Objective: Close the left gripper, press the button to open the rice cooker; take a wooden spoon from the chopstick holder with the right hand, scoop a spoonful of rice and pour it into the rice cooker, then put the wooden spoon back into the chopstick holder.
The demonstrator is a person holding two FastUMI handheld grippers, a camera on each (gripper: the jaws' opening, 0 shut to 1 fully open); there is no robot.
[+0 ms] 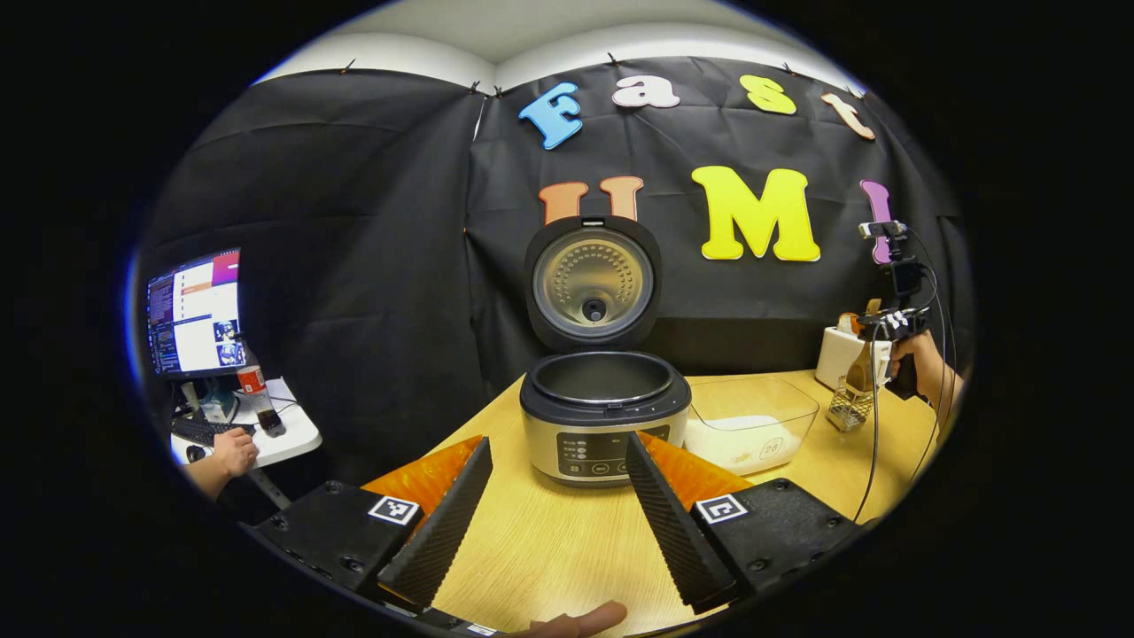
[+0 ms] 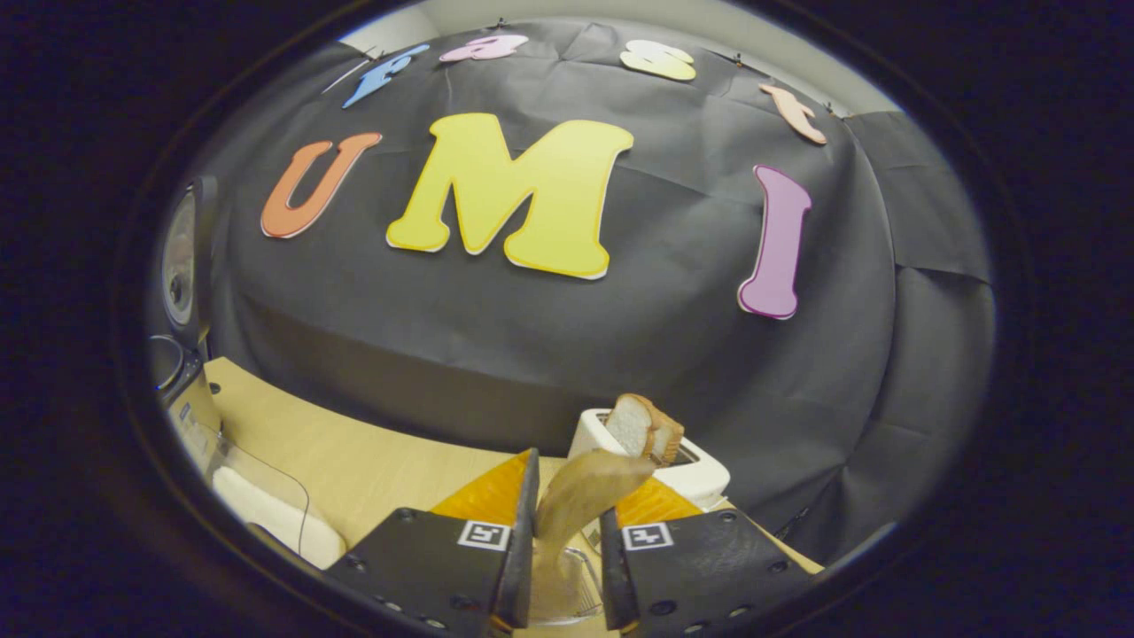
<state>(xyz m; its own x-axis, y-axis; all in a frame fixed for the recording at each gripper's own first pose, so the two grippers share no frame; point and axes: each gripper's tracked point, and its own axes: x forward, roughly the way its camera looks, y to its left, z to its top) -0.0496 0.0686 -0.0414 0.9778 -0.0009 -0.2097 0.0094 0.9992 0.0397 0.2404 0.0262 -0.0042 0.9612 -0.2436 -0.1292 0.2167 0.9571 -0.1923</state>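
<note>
Presently the black-and-steel rice cooker (image 1: 604, 416) stands lid-up on the light wooden table (image 1: 549, 540), pot bare; just right of the cooker sits a clear plastic tub of white rice (image 1: 749, 434); beyond that, a wire-mesh chopstick holder (image 1: 849, 409). Left gripper (image 1: 558, 496) — fingers spread wide, holding nothing, before the cooker. Right gripper (image 2: 567, 549) — fingers pressed on the brown wooden spoon (image 2: 585, 496), over the holder.

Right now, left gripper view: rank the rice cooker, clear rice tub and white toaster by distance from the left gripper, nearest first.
1. Rice cooker: straight ahead of the left gripper, lid up.
2. Clear rice tub: right of the cooker, slightly farther back.
3. White toaster: far right, at the table's back edge by the right gripper.
</note>
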